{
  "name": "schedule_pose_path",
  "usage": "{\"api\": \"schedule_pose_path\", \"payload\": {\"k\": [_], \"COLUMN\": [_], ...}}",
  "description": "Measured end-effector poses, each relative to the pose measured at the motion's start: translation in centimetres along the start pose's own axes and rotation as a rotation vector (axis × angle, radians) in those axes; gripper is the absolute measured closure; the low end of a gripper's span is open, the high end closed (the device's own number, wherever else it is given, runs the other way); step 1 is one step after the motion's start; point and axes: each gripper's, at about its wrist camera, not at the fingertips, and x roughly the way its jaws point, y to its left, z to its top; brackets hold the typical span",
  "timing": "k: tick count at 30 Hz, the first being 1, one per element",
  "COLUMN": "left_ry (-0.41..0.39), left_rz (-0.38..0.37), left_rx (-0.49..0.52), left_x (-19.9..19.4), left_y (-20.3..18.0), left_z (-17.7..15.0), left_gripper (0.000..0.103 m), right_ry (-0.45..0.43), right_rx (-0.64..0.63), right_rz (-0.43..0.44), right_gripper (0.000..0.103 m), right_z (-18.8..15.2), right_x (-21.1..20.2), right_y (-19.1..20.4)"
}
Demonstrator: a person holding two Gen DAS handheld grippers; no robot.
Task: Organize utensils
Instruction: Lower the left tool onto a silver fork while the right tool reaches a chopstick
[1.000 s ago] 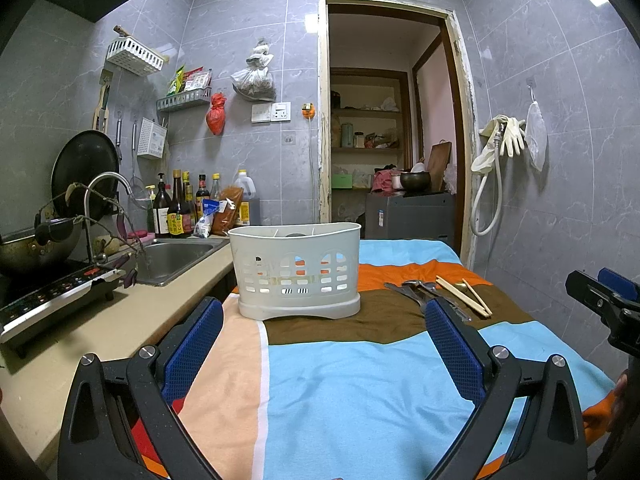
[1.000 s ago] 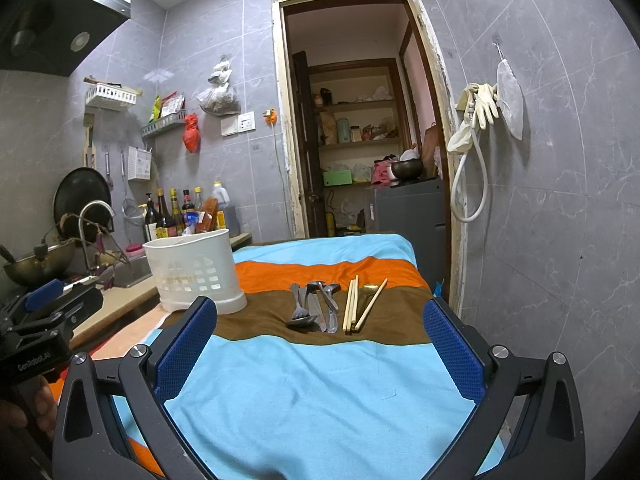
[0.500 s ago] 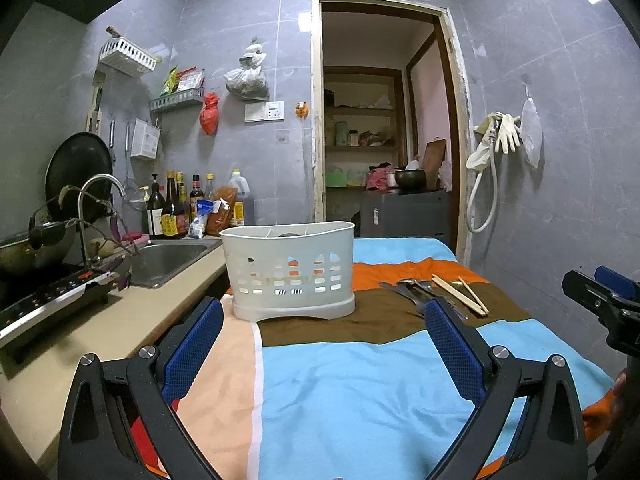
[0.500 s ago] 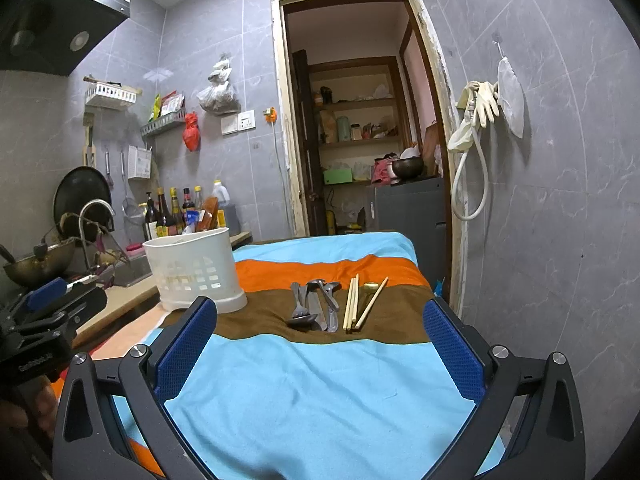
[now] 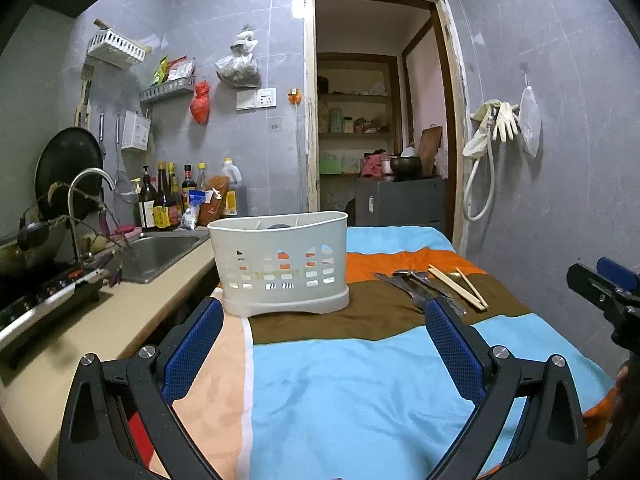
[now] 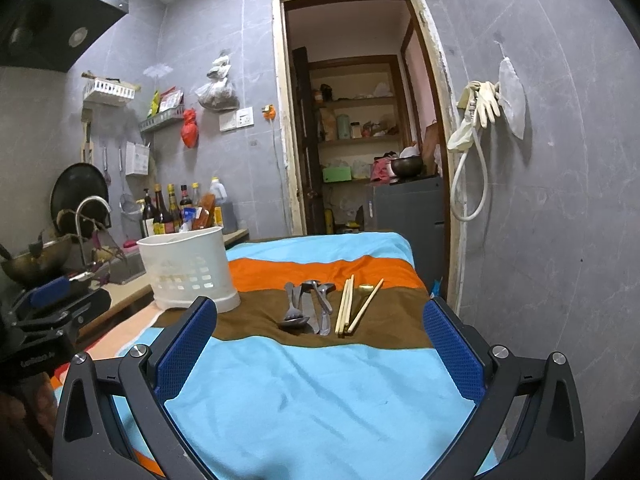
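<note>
A white slotted utensil caddy (image 5: 282,264) (image 6: 188,272) stands upright on the brown stripe of a striped cloth. To its right lie metal spoons and knives (image 6: 306,308) (image 5: 416,286) and wooden chopsticks (image 6: 352,306) (image 5: 460,286), side by side. My left gripper (image 5: 324,344) is open, held short of the caddy over the blue stripe, with nothing between its blue pads. My right gripper (image 6: 320,344) is open too, facing the cutlery from some way back. Each gripper shows at the edge of the other's view.
The striped cloth (image 6: 312,392) covers a table that runs toward an open doorway (image 6: 360,140). On the left are a counter with a sink (image 5: 160,252), a tap, bottles (image 5: 168,200) and a stove with a wok. A tiled wall stands close on the right.
The left wrist view has shifted slightly: the caddy and utensils sit a little higher and further left in the frame. The right gripper has hardly moved. Both stay open.
</note>
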Motion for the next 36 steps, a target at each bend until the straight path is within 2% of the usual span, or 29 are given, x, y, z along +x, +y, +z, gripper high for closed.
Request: {"api": "schedule_pose_path", "payload": {"k": [5, 11, 17, 21, 23, 25, 27, 28, 30, 34, 36], "left_ry": [0.014, 0.046, 0.148, 0.200, 0.214, 0.234, 0.252, 0.266, 0.290, 0.363, 0.411], "left_rz": [-0.009, -0.111, -0.247, -0.284, -0.293, -0.304, -0.315, -0.322, -0.331, -0.352, -0.366], "left_rx": [0.000, 0.007, -0.041, -0.038, -0.024, -0.014, -0.009, -0.006, 0.000, 0.002, -0.003], "left_x": [1.4, 4.4, 9.3, 12.5, 13.9, 15.4, 16.8, 17.6, 19.1, 21.7, 23.2], "left_y": [0.2, -0.7, -2.3, -3.8, -4.5, -5.2, -5.7, -5.9, -6.2, -6.8, -7.1], "left_z": [1.7, 4.7, 6.1, 6.5, 6.5, 6.5, 6.3, 6.2, 6.0, 5.3, 4.9], "left_gripper": [0.004, 0.004, 0.004, 0.004, 0.005, 0.006, 0.009, 0.013, 0.021, 0.048, 0.057], "right_ry": [-0.006, 0.017, 0.102, 0.169, 0.216, 0.272, 0.320, 0.346, 0.389, 0.476, 0.509], "right_rx": [-0.048, -0.076, -0.070, -0.047, -0.020, 0.008, 0.027, 0.034, 0.046, 0.072, 0.093], "right_rz": [0.032, 0.088, 0.135, 0.157, 0.173, 0.191, 0.205, 0.208, 0.216, 0.231, 0.242], "right_gripper": [0.000, 0.000, 0.000, 0.000, 0.003, 0.012, 0.022, 0.029, 0.036, 0.054, 0.057], "right_z": [2.3, 6.0, 7.9, 7.7, 7.4, 6.8, 6.2, 5.8, 5.2, 3.7, 3.2], "right_x": [0.7, 3.2, 7.5, 10.7, 12.6, 14.6, 16.2, 17.1, 18.5, 20.9, 21.9], "right_y": [-1.2, -3.7, -6.6, -8.2, -9.2, -10.2, -10.9, -11.2, -11.6, -12.4, -12.8]}}
